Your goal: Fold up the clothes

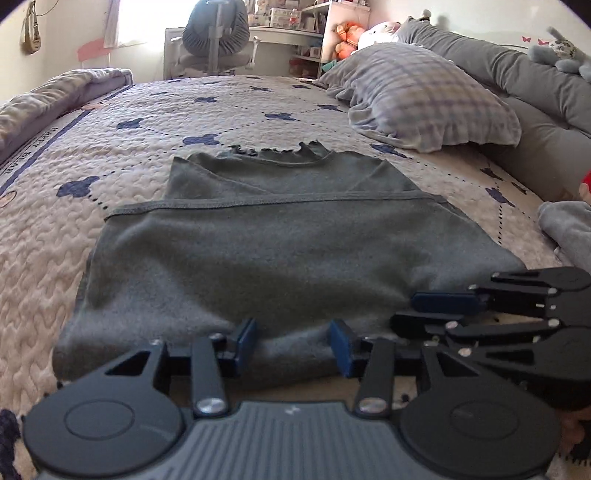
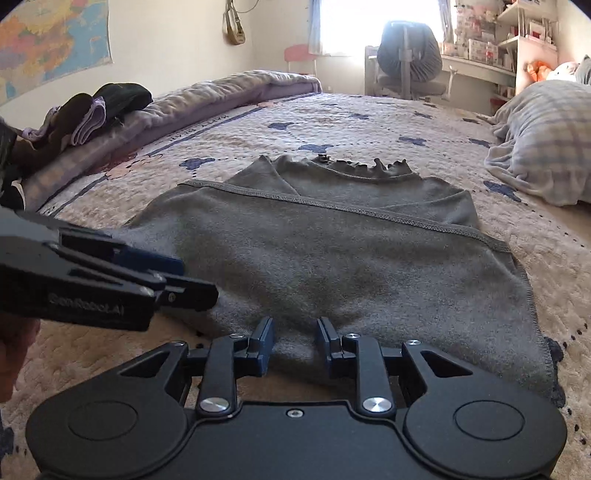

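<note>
A grey top (image 1: 273, 240) lies flat on the quilted bedspread (image 1: 155, 122), its lower part folded up over the body, its ruffled collar at the far end. It also shows in the right wrist view (image 2: 332, 251). My left gripper (image 1: 293, 341) is open, its blue pads either side of the near folded edge of the top. My right gripper (image 2: 294, 341) is open too, its pads straddling the same near edge further right. Each gripper appears in the other's view: the right one (image 1: 443, 306) and the left one (image 2: 177, 280).
A plaid pillow (image 1: 424, 96) and a grey bolster (image 1: 535, 85) lie on the right. A rolled purple blanket (image 2: 221, 96) with dark clothes (image 2: 103, 107) on it runs along the left. A desk chair (image 1: 216, 33) stands beyond the bed.
</note>
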Demonstrator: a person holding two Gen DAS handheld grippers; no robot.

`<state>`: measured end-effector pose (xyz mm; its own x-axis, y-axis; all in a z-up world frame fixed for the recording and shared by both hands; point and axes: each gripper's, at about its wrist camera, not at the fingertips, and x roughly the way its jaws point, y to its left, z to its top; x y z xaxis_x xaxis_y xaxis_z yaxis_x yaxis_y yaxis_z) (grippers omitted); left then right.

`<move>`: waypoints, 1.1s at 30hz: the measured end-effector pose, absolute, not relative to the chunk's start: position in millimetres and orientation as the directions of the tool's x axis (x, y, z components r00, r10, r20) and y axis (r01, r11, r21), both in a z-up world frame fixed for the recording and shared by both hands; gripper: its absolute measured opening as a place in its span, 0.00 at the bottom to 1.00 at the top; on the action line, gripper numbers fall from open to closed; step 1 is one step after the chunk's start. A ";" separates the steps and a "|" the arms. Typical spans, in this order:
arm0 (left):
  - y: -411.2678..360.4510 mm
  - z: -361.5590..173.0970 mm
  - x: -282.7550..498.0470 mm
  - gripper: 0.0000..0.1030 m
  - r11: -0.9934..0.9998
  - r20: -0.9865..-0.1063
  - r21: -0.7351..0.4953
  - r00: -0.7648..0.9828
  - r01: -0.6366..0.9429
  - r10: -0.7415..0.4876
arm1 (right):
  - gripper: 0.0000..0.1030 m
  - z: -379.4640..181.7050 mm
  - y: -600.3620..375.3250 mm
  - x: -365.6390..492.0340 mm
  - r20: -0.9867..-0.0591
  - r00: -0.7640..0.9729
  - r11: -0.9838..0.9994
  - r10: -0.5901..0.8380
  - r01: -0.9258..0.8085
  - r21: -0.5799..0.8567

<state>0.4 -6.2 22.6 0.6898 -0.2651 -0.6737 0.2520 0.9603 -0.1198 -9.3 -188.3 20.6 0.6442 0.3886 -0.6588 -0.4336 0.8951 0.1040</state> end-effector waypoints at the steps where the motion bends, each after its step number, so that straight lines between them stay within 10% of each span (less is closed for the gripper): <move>1: -4.6 22.1 0.5 0.46 0.960 -0.670 -0.127 0.692 0.248 -0.267 | 0.22 19.8 -189.6 -7.7 -0.661 0.640 0.896 0.392 -0.427 0.118; 33: 12.0 24.2 -8.9 0.42 0.970 -0.630 -0.139 0.739 0.198 -0.241 | 0.24 14.7 -210.2 -19.3 -0.629 0.701 0.914 0.336 -0.404 0.038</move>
<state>-8.9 12.0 24.2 0.7385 -0.2408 -0.6297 0.1980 0.9703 -0.1389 -19.3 -210.2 14.7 0.7010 0.3361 -0.6291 -0.4040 0.9140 0.0380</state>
